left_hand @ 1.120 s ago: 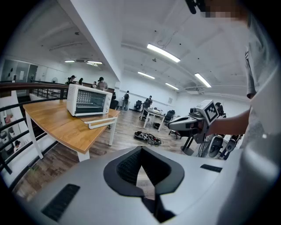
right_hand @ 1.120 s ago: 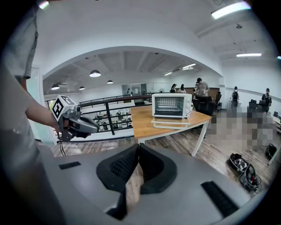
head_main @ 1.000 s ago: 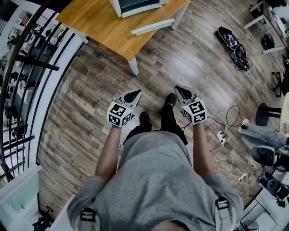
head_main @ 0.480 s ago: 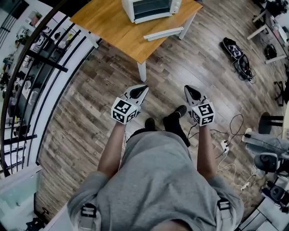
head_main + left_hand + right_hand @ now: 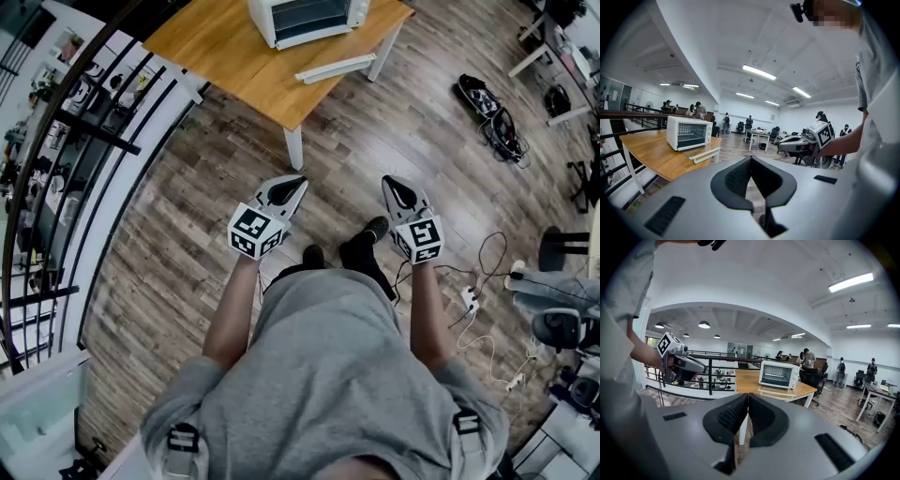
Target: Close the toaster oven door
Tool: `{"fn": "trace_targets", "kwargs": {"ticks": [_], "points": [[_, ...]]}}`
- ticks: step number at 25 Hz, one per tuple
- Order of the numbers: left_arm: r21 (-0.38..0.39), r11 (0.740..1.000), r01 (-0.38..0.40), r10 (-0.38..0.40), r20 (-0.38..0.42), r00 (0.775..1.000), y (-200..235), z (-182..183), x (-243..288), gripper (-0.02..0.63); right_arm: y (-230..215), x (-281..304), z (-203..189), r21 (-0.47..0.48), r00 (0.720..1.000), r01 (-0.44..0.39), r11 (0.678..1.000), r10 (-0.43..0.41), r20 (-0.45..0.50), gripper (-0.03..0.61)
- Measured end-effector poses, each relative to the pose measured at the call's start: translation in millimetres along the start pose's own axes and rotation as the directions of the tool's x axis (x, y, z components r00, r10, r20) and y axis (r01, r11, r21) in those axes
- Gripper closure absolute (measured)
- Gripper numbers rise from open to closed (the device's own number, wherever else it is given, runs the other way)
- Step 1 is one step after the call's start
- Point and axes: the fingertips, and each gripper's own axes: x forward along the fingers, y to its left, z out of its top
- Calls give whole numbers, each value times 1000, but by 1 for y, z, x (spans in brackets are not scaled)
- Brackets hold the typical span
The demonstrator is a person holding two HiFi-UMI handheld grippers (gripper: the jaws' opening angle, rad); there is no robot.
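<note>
Two claws, both pressed together with nothing between them: my left claw [image 5: 292, 185] and right claw [image 5: 392, 186] hang side by side in front of the person's grey shirt [image 5: 319, 375]. They are above the wood floor [image 5: 178, 244], tips aimed toward the desk [image 5: 225, 56]. In the left gripper view that claw's pads meet along a thin seam, and the right gripper view shows the same for the other.

I see the oven [image 5: 309, 17] standing on the far part of the desk, well apart from both claws. Its door [image 5: 336, 67] is dropped level in front of it, the white handle bar near the desk's edge.

From the left gripper view the oven sits left of centre. From the right gripper view it sits right of centre, with a black railing [image 5: 710, 376] to its left.

Black shoes [image 5: 375, 228] stand on the floor between the claws. Loose cables [image 5: 483, 253] and a power strip [image 5: 466, 298] lie off to the right.
</note>
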Motion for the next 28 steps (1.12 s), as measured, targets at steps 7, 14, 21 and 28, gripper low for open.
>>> {"fn": "trace_targets", "kwargs": {"ticks": [7, 14, 21, 28], "points": [[10, 1000, -3, 3, 35, 999, -2, 5, -8, 595, 7, 2, 3, 6, 1000, -9, 1000, 9, 9, 563], [-14, 1000, -8, 9, 50, 999, 4, 4, -15, 595, 12, 7, 7, 50, 999, -12, 999, 10, 40, 549], [-19, 1000, -8, 10, 61, 998, 8, 7, -15, 538, 16, 13, 15, 51, 998, -37, 998, 34, 56, 480], [-19, 1000, 3, -2, 55, 998, 5, 6, -10, 419, 17, 14, 12, 36, 998, -36, 999, 34, 57, 349]]}}
